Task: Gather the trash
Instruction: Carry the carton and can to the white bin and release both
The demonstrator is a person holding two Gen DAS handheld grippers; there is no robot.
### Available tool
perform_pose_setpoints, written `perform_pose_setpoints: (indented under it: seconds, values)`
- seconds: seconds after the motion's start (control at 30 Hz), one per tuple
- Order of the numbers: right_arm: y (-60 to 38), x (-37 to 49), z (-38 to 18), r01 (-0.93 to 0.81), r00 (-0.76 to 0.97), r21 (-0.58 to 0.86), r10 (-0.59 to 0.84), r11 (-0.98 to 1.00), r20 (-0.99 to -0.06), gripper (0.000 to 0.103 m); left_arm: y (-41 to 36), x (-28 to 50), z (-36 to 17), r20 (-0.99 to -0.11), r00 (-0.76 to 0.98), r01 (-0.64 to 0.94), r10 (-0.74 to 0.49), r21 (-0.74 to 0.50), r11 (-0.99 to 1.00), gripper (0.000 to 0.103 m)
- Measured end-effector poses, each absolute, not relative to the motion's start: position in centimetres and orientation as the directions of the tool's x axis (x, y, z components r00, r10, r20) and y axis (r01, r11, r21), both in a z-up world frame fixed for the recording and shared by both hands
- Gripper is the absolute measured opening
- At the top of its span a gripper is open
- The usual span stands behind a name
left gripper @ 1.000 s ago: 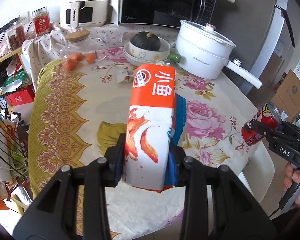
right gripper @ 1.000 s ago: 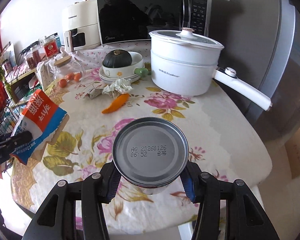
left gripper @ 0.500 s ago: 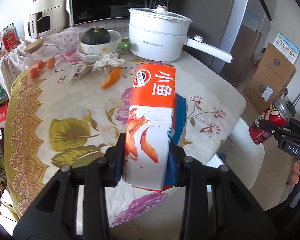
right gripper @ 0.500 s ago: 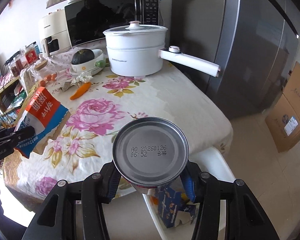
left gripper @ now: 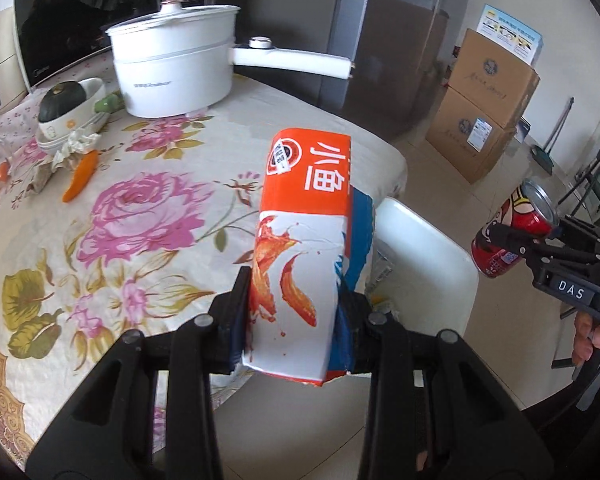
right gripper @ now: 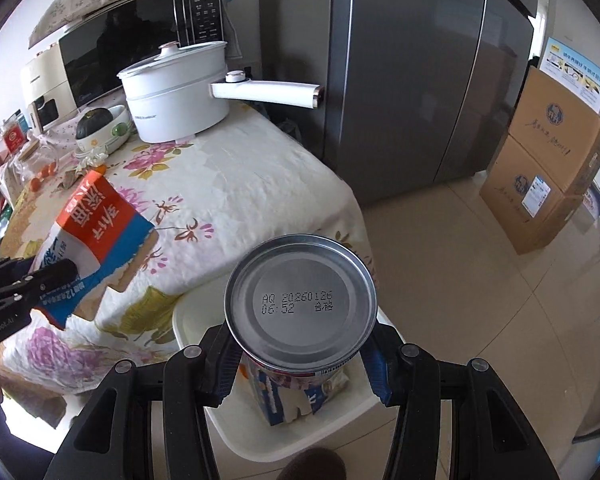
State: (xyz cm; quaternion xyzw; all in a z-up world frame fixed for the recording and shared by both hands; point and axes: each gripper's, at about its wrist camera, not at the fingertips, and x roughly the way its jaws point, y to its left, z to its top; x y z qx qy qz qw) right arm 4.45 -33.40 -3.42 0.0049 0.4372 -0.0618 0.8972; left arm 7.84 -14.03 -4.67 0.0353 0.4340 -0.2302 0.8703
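Note:
My left gripper (left gripper: 294, 304) is shut on an orange, white and blue snack carton (left gripper: 304, 248) and holds it over the table's right edge; the carton also shows in the right wrist view (right gripper: 96, 232). My right gripper (right gripper: 300, 354) is shut on a red drink can (right gripper: 300, 300), base towards the camera, above a white trash bin (right gripper: 340, 432) on the floor. The can also shows in the left wrist view (left gripper: 508, 236), right of the bin (left gripper: 424, 248). A blue and white package (right gripper: 288, 400) lies in the bin.
The floral-cloth table (left gripper: 100, 240) carries a white pot (left gripper: 172, 72) with a long handle, a bowl with a squash (left gripper: 64, 104), crumpled paper (left gripper: 72, 146) and an orange piece (left gripper: 80, 176). A grey fridge (right gripper: 420, 80) and stacked cardboard boxes (right gripper: 548, 168) stand beyond.
Both grippers have swung right, off the table towards the floor. The can now hangs over the white bin, and the carton has reached the table's right edge. Both grips are unchanged.

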Motion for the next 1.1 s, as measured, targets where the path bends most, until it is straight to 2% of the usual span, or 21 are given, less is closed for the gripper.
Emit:
perform_pose_setpoints:
  seconds: [0.27, 0.53, 0.7, 0.9, 1.1]
  values:
    - [-35.7, 3.5, -3.7, 0.147, 0.594, -0.046, -0.125, 0.988, -0.795, 0.053, -19.2, 7.2, -6.2, -0.794, 0.465, 0.506, -0.392, -0.125, 0.853, 0.039]
    - [-37.4, 3.2, -4.5, 0.176, 0.569, -0.048, -0.142, 0.983, -0.81, 0.053, -20.8, 7.6, -7.2, -0.793, 0.448, 0.525, -0.412, -0.14, 0.84, 0.04]
    - [-37.5, 3.3, -4.6, 0.178, 0.566, -0.047, -0.141, 0.983, -0.812, 0.053, -20.6, 8.2, -7.8, -0.803, 0.439, 0.494, -0.404, -0.159, 0.855, 0.07]
    - [-36.9, 3.6, -4.5, 0.161, 0.568, -0.046, -0.131, 0.986, -0.813, 0.053, -20.0, 7.8, -7.3, -0.81, 0.465, 0.483, -0.357, -0.106, 0.869, 0.082]
    - [-36.0, 4.1, -4.8, 0.145, 0.56, -0.052, -0.125, 0.988, -0.819, 0.053, -18.2, 7.8, -6.8, -0.814, 0.491, 0.456, -0.311, -0.064, 0.888, 0.084]
